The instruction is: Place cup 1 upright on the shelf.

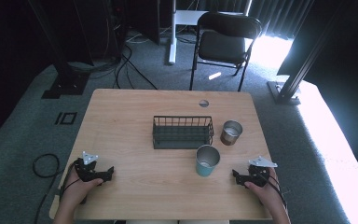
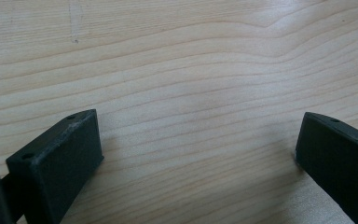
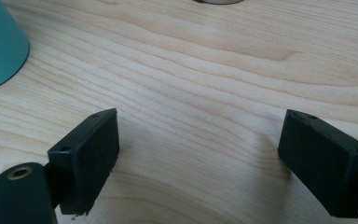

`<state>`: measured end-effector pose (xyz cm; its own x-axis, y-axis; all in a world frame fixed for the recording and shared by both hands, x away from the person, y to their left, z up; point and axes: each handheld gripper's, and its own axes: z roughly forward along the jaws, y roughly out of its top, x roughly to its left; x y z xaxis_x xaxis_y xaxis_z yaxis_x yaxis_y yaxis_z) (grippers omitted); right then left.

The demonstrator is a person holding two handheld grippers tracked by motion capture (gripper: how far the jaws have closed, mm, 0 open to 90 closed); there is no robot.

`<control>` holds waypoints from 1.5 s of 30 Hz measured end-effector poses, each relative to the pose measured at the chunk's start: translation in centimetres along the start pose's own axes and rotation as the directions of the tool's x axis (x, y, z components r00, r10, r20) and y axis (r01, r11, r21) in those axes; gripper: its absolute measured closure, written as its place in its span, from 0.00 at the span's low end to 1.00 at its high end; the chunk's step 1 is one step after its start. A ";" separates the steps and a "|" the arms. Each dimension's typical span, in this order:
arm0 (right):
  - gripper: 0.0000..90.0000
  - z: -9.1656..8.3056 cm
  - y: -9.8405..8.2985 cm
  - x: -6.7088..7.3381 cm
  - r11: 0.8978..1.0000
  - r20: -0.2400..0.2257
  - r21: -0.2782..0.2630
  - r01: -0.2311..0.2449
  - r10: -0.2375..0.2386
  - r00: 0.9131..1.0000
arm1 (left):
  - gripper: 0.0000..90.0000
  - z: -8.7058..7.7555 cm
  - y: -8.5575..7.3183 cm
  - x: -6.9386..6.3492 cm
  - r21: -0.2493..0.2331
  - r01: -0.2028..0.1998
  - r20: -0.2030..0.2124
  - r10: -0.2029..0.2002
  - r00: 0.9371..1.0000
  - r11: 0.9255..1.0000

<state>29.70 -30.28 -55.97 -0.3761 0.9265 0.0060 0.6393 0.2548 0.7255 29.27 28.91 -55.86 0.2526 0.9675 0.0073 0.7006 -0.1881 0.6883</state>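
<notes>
High view: the light wooden worktop (image 1: 135, 116) carries a dark wire rack of rectangular shape (image 1: 182, 132) near its middle, and I take this rack as the landmark. A teal metal cup with a silver inside (image 1: 207, 161) stands upright in front of the rack, close to its right front corner, toward the person. A brown metal cup with a shiny rim (image 1: 231, 132) stands upright just to the right of the rack, apart from it and apart from the teal cup.

The left gripper (image 1: 103, 176) rests on the worktop well in front of the rack and to its left, held in the person's left hand (image 1: 77, 189). The right gripper (image 1: 239, 177) rests on the worktop in front of the rack and to its right, held in the right hand (image 1: 268, 189); it is near the teal cup but does not touch it.

In the left gripper view, the left gripper (image 2: 198, 154) has its two black jaws spread wide, and between them lies bare wood. In the right gripper view, the right gripper (image 3: 198, 154) also has its jaws wide apart and grasps nothing; the teal cup (image 3: 0, 46) appears at the upper left edge, away from the jaws.
</notes>
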 end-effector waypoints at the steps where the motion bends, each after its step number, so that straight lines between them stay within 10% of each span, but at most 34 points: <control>1: 0.13 0.0 0.0 0.0 1.000 0.000 0.000 0.000 0.000 1.000 | 0.01 0.0 0.0 0.0 0.001 0.004 -0.003 -0.004 1.000 1.000; 9: 0.13 0.0 0.0 0.0 1.000 0.000 0.000 0.000 0.000 1.000 | 0.01 0.1 0.1 -0.1 0.002 0.017 -0.015 -0.017 1.000 1.000; 21: 0.13 0.0 0.0 0.0 1.000 0.000 0.000 0.000 0.000 1.000 | 0.01 0.1 0.2 -1.7 -0.009 -0.111 0.089 0.111 0.990 0.994; 45: 0.13 0.0 0.0 0.0 1.000 0.000 0.001 0.000 0.000 1.000 | 0.01 -0.2 2.6 -7.9 -0.135 -0.265 0.242 0.291 0.925 0.955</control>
<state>29.70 -30.28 -55.97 -0.3759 0.9266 0.0062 0.6398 0.2547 0.7251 28.96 20.82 -53.98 0.5997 0.7996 0.0315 0.5116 -0.4134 0.7533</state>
